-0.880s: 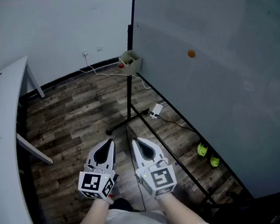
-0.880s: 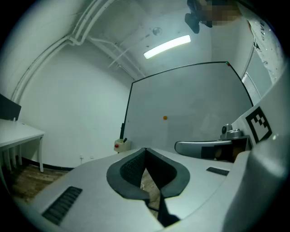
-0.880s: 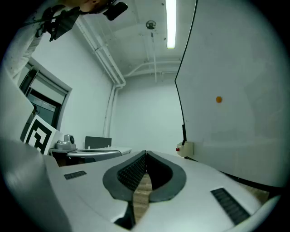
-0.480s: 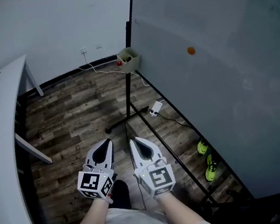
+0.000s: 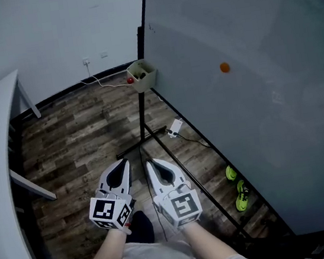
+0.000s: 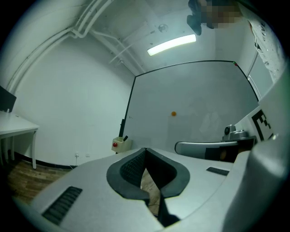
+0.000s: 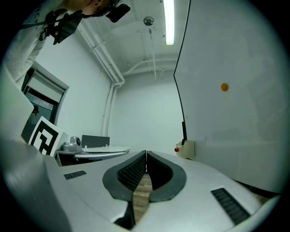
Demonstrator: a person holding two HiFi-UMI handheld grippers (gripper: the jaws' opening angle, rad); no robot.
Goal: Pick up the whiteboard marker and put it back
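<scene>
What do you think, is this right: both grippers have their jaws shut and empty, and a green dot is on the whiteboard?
Not quite. The dot on the whiteboard is orange, not green; the head view shows it. The rest stands: the left gripper and the right gripper have their jaws shut and empty.

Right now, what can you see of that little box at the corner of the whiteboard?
The box is small, cream and plastic-looking, open on top. It hangs upright at the lower corner of the whiteboard, against the black frame, above the floor. A red knob shows on its side, and a dark stick, maybe a marker, pokes out of it. The rest inside is too small to tell.
</scene>
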